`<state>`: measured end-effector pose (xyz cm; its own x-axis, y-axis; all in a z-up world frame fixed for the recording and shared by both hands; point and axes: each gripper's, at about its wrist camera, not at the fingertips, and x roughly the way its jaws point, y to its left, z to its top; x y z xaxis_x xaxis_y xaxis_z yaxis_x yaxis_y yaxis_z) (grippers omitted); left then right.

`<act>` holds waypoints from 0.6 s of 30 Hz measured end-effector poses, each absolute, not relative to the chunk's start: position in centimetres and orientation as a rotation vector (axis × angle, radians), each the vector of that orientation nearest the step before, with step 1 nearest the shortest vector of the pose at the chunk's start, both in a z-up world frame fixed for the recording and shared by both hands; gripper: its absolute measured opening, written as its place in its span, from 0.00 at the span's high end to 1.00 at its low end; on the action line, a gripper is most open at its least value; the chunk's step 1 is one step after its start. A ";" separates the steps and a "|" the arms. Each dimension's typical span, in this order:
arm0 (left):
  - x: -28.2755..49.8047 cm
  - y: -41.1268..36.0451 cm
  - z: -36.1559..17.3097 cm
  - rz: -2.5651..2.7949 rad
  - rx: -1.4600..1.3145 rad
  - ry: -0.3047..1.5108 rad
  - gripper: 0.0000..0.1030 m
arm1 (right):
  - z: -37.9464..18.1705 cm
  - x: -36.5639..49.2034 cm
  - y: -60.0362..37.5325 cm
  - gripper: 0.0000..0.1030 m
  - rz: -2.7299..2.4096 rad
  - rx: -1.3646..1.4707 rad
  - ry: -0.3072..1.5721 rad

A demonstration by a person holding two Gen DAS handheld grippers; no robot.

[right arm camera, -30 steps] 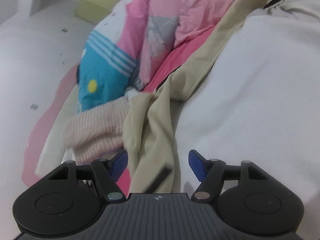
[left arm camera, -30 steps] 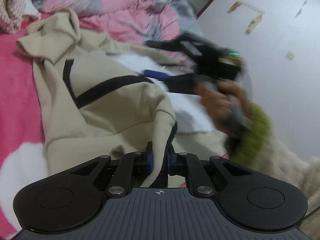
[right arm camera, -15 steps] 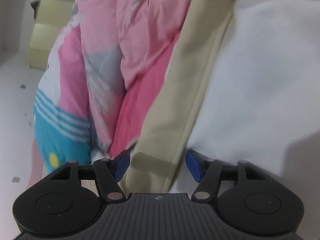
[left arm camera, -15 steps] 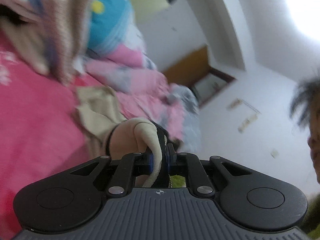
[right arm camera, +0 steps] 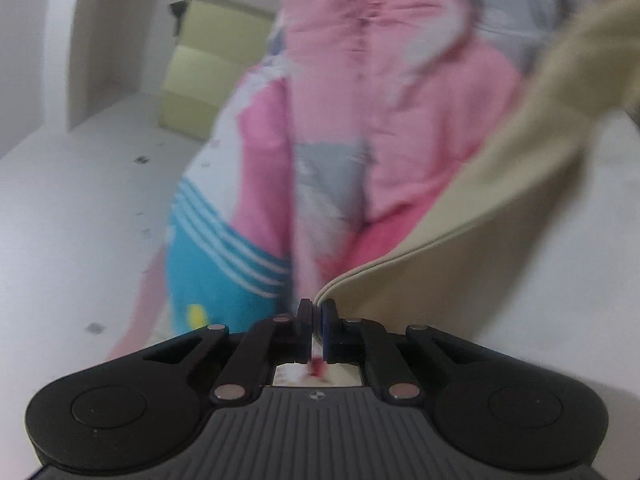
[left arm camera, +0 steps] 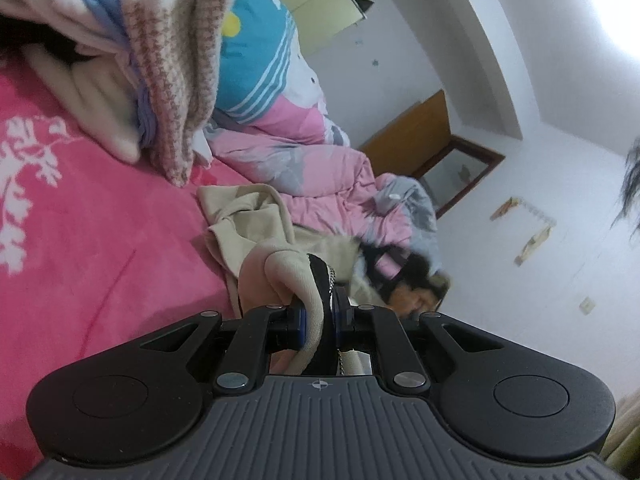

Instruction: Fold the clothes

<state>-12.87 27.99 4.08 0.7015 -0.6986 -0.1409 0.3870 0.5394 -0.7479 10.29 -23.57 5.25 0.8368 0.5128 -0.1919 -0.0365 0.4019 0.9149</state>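
My left gripper [left arm camera: 320,316] is clamped on a thick roll of the beige zip-up garment with black trim [left arm camera: 256,224], black edge and zipper teeth right at the pads. My right gripper [right arm camera: 317,316] is pinched tight on the same garment's thin hemmed edge [right arm camera: 472,216], the cloth sweeping up to the right. The garment trails across the bright pink bedsheet with white leaf print [left arm camera: 88,216], bare sheet lying open to its left. Beyond it, the rumpled pink-and-grey quilt [left arm camera: 320,160] crowds the far side, and a heap of knitted clothes [left arm camera: 168,60] sits up left beside a blue striped pillow [left arm camera: 256,64].
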 end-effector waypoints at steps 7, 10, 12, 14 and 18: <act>-13.0 25.8 4.1 -0.711 -0.651 0.542 0.89 | 2.8 18.6 -24.6 0.91 0.273 1.239 0.615; -13.0 24.2 3.9 -0.735 -0.603 0.582 0.89 | -0.2 19.1 -24.8 0.50 0.152 1.239 0.716; -13.1 23.4 3.8 -0.756 -0.564 0.588 0.89 | -0.7 17.9 -25.2 0.49 0.160 1.253 0.715; -13.2 22.6 3.7 -0.776 -0.529 0.592 0.89 | -0.6 16.2 -25.6 0.47 0.167 1.244 0.705; -13.3 22.0 3.5 -0.797 -0.510 0.590 0.89 | 1.1 11.8 -26.3 0.43 0.197 1.184 0.684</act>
<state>-13.28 22.01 3.55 0.5576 -0.7771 -0.2917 0.5061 0.5969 -0.6226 11.78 -26.26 1.12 0.7842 0.4848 -0.3873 0.2045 0.3873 0.8990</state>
